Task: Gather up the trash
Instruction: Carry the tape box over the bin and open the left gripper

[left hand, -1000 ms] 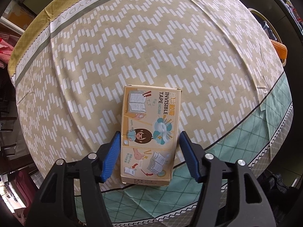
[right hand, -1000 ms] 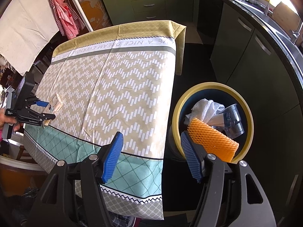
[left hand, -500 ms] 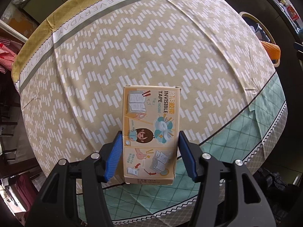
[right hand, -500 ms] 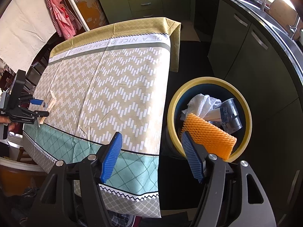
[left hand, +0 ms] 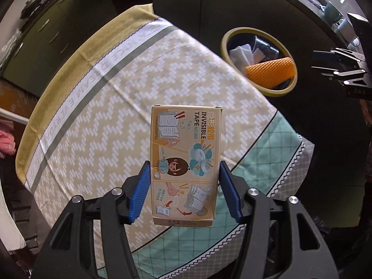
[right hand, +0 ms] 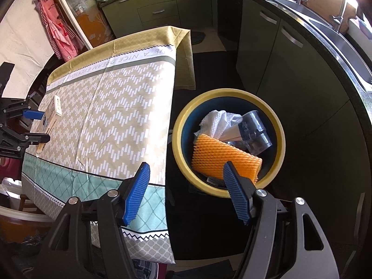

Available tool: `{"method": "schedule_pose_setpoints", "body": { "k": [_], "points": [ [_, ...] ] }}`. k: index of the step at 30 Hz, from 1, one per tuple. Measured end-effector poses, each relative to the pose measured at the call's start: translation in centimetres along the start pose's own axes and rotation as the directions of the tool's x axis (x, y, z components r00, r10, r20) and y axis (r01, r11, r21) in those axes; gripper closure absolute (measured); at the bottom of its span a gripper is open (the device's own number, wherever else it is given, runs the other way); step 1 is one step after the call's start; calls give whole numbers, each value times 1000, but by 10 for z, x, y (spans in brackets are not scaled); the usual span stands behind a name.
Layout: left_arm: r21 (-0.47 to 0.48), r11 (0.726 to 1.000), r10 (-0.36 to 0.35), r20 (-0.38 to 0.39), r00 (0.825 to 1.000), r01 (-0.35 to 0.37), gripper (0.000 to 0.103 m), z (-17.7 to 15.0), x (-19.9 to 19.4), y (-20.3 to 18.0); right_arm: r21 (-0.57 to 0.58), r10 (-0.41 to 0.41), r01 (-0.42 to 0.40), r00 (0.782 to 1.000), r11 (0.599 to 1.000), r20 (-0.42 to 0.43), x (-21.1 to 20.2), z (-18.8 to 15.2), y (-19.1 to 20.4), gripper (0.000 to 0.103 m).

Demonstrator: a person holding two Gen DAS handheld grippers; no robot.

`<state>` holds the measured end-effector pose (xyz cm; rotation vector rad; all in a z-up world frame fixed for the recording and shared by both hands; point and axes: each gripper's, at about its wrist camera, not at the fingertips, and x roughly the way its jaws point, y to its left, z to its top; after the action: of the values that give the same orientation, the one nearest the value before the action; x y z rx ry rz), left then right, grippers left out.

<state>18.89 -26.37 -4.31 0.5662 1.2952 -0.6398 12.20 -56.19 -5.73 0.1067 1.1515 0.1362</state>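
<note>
My left gripper (left hand: 183, 190) is shut on a beige invisible-tape box (left hand: 184, 162), holding it above the patterned tablecloth (left hand: 111, 116). The same box (right hand: 50, 118) and left gripper (right hand: 37, 125) show at the far left of the right wrist view, over the table's left side. My right gripper (right hand: 186, 190) hangs open and empty over the gap between the table and the yellow-rimmed trash bin (right hand: 232, 186). The bin (left hand: 258, 90) holds an orange foam net (right hand: 223, 160), white tissue (right hand: 220, 121) and a clear plastic cup (right hand: 255, 127).
Dark green kitchen cabinets (right hand: 279, 58) and a counter with a sink curve around the right. The floor (right hand: 209, 232) beside the table is dark. Red checked cloth (right hand: 55, 30) hangs at the back left. The tablecloth (right hand: 111, 107) drapes over the table's edges.
The left gripper has lifted the tape box off the table and swung toward the bin side, so the bin is now larger in its view. The right gripper shifted slightly along the table edge.
</note>
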Motion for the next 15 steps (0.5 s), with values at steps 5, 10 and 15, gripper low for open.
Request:
{"method": "schedule_pose_setpoints", "body": {
  "k": [5,10,15],
  "points": [
    [115,993,-17,2,1000,16,47,70,19,-57,47,-60,59,998,997,23,-3,-12,-33,38],
    [166,985,-41,-2,999,41,47,140,53,-104,101,-77,74,997,992,19,-2,-31,-67,38],
    [152,986,-65,-5,998,65,47,196,89,-136,141,-70,69,998,988,5,1,-47,-92,38]
  ]
}}
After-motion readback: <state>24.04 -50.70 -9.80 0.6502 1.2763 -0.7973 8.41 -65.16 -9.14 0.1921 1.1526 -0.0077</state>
